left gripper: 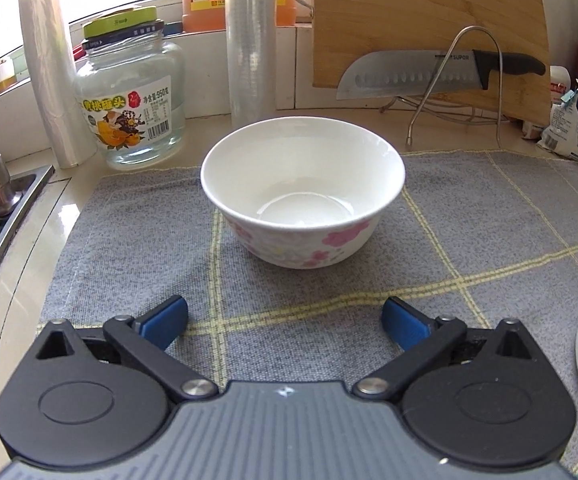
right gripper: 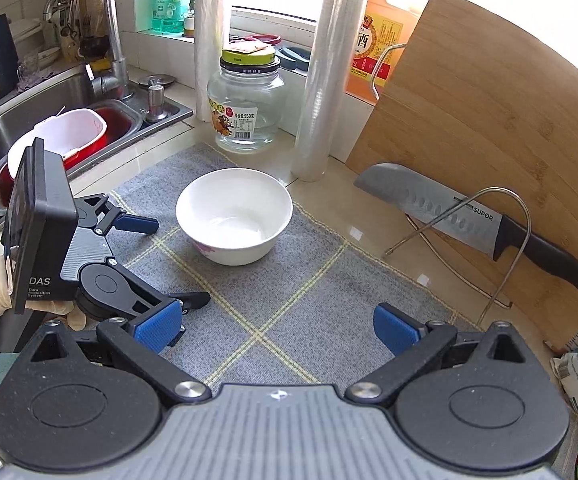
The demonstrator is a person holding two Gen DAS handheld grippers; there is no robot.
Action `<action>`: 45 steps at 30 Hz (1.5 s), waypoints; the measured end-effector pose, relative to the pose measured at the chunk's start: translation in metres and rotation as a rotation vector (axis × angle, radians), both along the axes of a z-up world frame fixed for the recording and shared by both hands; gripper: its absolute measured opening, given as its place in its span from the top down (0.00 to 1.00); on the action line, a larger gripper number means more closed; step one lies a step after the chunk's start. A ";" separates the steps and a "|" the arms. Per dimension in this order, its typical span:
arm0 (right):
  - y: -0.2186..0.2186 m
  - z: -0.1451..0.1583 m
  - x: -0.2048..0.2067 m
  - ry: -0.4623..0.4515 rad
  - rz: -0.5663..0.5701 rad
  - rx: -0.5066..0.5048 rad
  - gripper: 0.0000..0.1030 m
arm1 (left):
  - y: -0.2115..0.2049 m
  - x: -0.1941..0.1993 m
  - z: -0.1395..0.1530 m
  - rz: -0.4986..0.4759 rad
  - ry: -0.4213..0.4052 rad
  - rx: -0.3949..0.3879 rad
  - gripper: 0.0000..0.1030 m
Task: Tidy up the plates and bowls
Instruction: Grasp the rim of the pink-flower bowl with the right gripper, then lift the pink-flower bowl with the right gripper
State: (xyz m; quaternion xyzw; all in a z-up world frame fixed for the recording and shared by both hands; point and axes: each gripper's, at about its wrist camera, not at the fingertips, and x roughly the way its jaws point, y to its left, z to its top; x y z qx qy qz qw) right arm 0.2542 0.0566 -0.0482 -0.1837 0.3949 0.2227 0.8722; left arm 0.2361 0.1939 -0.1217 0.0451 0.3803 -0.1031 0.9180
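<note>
White china with pink flowers, the bowl (left gripper: 303,192) sits upright on the grey cloth (left gripper: 129,248) toward the back edge of the surface, apart from both grippers. The left gripper (left gripper: 285,324) faces it with jaws wide and empty; the right gripper (right gripper: 279,326) is likewise spread wide, holding nothing. A pinch on the thin, smooth rim could slip — the bowl might tip or skid on the cloth. Just behind stand a glass jar (left gripper: 129,96) and a roll of cling film (left gripper: 251,40), easily knocked over by a push. Toward the right edge, a knife (right gripper: 469,220) on a wire rack (right gripper: 485,236) is a hazard for a careless swing.
</note>
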 end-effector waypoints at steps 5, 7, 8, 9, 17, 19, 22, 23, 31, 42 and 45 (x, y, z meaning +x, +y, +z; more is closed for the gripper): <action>0.009 -0.003 0.017 0.022 0.006 -0.009 0.00 | 0.000 0.007 0.004 -0.011 0.018 0.010 0.00; 0.013 -0.005 0.025 0.028 0.011 -0.008 0.00 | -0.001 0.009 0.006 -0.028 0.005 0.023 0.01; 0.014 -0.006 0.028 0.035 0.013 -0.004 0.00 | -0.001 0.010 0.008 -0.044 -0.003 0.022 0.01; 0.016 -0.008 0.032 0.045 0.016 0.003 0.00 | -0.001 0.011 0.009 -0.056 -0.008 0.019 0.01; 0.031 -0.016 0.068 0.089 0.043 0.014 0.00 | -0.001 0.017 0.018 -0.115 -0.081 0.008 0.03; 0.036 -0.019 0.076 0.101 0.060 0.018 0.00 | 0.001 0.016 0.019 -0.121 -0.091 -0.002 0.03; 0.045 -0.024 0.088 0.120 0.078 0.018 0.00 | 0.002 0.017 0.018 -0.127 -0.097 -0.004 0.03; 0.048 -0.026 0.091 0.126 0.084 0.017 0.01 | 0.002 0.017 0.018 -0.130 -0.095 -0.007 0.03; 0.062 -0.043 0.113 0.173 0.108 0.018 0.09 | 0.002 0.019 0.017 -0.158 -0.104 -0.013 0.13; 0.068 -0.055 0.132 0.212 0.120 0.043 0.23 | 0.002 0.020 0.018 -0.165 -0.110 -0.018 0.16; 0.070 -0.055 0.133 0.204 0.125 0.041 0.26 | 0.002 0.020 0.019 -0.164 -0.108 -0.016 0.16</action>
